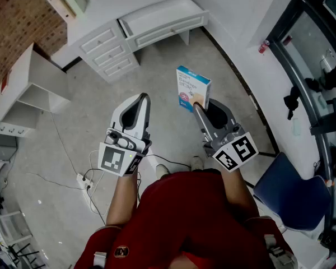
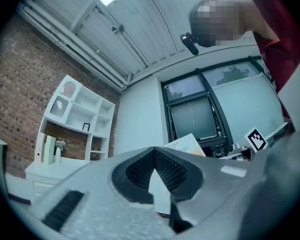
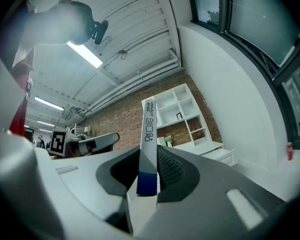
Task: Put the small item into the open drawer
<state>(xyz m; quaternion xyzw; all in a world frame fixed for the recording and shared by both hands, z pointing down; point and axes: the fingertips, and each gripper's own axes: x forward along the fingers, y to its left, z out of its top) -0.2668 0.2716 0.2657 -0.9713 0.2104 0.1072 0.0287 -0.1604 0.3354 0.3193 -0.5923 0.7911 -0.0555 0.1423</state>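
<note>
A small blue-and-white box (image 1: pixel 191 88) stands upright between the fingers of my right gripper (image 1: pixel 200 106), which is shut on its lower edge. In the right gripper view the box (image 3: pixel 149 129) shows edge-on, rising from the pads of the right gripper (image 3: pixel 149 159). My left gripper (image 1: pixel 143 100) hangs beside it to the left, shut with nothing in it; its tips meet in the left gripper view (image 2: pixel 154 150). Both are held above the floor. The open drawer (image 1: pixel 157 15) juts out of the white desk (image 1: pixel 129 1) far ahead.
A three-drawer unit (image 1: pixel 109 49) stands under the desk's left part. A white shelf unit (image 1: pixel 28 94) lies at the left. A power strip with cables (image 1: pixel 83 179) is on the floor. A blue chair (image 1: pixel 294 195) and a window wall stand at the right.
</note>
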